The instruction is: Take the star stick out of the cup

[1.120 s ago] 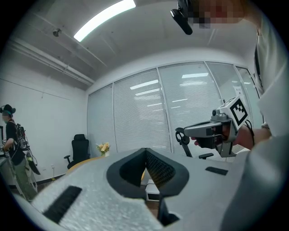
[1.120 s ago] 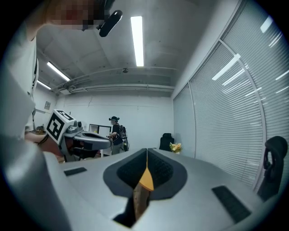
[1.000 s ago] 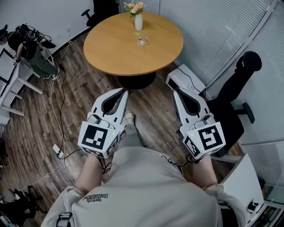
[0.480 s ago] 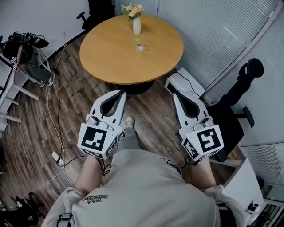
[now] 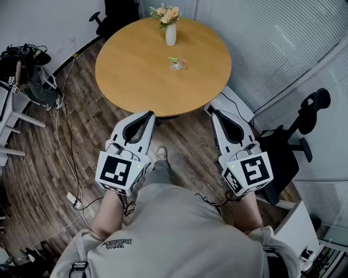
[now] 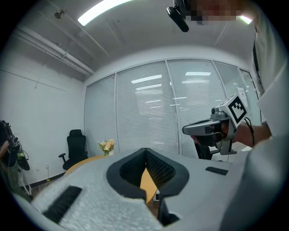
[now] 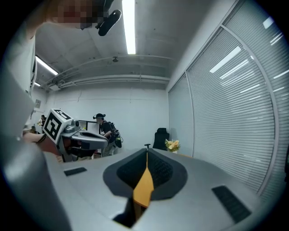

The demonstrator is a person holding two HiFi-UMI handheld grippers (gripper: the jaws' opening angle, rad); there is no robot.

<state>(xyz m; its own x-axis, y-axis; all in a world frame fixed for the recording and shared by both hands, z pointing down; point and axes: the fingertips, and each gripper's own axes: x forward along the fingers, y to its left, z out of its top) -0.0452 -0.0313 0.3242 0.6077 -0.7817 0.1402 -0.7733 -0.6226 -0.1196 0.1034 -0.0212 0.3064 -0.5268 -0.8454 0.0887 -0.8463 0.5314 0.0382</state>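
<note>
The person has stepped closer to the round table [image 5: 136, 70] over the last second: its near edge now lies just beyond the gripper tips in the head view, where a strip of wooden floor [image 5: 81, 141] showed before. The two grippers keep almost the same places in that view.

The left gripper [image 5: 148, 115] and the right gripper [image 5: 216, 114] are held out low in front of the body, side by side and well apart. Both point forward toward the table, with their marker cubes back near the wrists. In its own view, each gripper's jaws meet at the tips with nothing caught between them. Only the orange tabletop shows through the hollow behind the tips. Both are fully closed and empty.

The cup [image 5: 175, 65] stands on the table, a little right of its middle, well ahead of both grippers and closer to the right one's line. It looks small and clear. The star stick [image 5: 172, 58] stands in it, showing as a green bit above the rim, too small to make out its shape. Farther back, near the table's far edge, stands a white vase [image 5: 171, 35] with flowers [image 5: 167, 12].
</note>
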